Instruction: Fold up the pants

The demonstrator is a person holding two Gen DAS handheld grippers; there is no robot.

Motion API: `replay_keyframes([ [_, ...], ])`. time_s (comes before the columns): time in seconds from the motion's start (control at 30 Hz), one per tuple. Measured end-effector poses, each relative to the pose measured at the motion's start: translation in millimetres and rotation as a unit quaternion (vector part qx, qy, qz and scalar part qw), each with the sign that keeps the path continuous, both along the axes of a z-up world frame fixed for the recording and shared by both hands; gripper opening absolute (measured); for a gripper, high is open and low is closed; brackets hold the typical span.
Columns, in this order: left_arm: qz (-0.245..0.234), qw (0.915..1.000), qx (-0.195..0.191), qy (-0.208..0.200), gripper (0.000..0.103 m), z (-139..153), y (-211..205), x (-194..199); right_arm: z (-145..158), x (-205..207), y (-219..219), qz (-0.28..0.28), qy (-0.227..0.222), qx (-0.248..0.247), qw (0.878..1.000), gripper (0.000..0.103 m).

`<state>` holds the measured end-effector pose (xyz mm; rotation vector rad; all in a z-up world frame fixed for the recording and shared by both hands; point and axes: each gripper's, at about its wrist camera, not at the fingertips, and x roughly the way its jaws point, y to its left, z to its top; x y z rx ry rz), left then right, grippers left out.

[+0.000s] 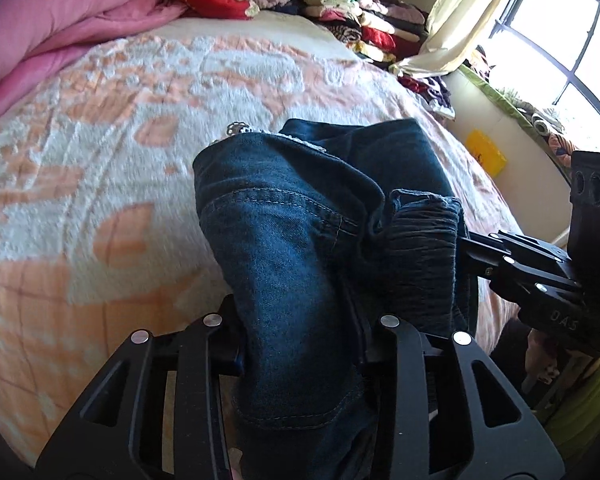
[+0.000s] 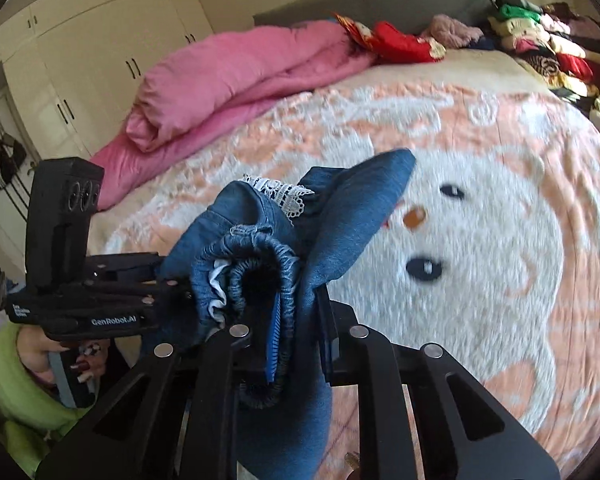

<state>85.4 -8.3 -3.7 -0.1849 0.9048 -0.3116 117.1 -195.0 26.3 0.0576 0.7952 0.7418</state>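
Dark blue denim pants (image 1: 284, 220) with a white lace trim (image 1: 240, 128) hang bunched above the bed. In the left wrist view my left gripper (image 1: 300, 344) is shut on a thick fold of the denim. From the right, my right gripper (image 1: 470, 246) bites into the gathered elastic waistband. In the right wrist view the pants (image 2: 348, 208) rise in a crumpled bundle, lace trim (image 2: 280, 194) on top. There my right gripper (image 2: 288, 340) is shut on the waistband, and my left gripper (image 2: 168, 276) holds the cloth from the left. The pads are hidden in the fabric.
A peach and white blanket (image 1: 100, 160) with a snowman face (image 2: 480, 240) covers the bed. A rolled pink duvet (image 2: 240, 72) lies along its far left. Stacked clothes (image 2: 548, 40) sit at the far right corner. A hand (image 2: 80, 360) with a green sleeve holds the left gripper.
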Motion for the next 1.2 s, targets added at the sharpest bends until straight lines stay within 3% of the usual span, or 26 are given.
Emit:
replay_keyframes([
  [0.4, 0.028, 0.9993, 0.012, -0.023, 0.028, 17, 11, 42, 5, 50, 20, -0.013, -0.011, -0.025, 1.0, 0.015],
  [0.73, 0.035, 0.9988, 0.034, -0.007, 0.029, 1, 12, 62, -20, 66, 21, -0.041, 0.006, -0.071, 0.997, 0.017],
  [0.87, 0.038, 0.9986, 0.038, 0.001, 0.042, -7, 14, 62, -34, 70, 14, -0.056, 0.024, -0.085, 0.994, 0.038],
  [1.0, 0.039, 0.9981, 0.047, 0.006, 0.047, -14, 14, 62, -48, 75, 11, -0.07, 0.045, -0.092, 0.992, 0.042],
  [1.07, 0.04, 0.998, 0.048, 0.01, 0.05, -18, 15, 63, -54, 78, 8, -0.08, 0.055, -0.092, 0.991, 0.049],
  [1.2, 0.043, 0.9978, 0.049, 0.016, 0.054, -27, 16, 64, -60, 77, 8, -0.085, 0.055, -0.093, 0.991, 0.049],
])
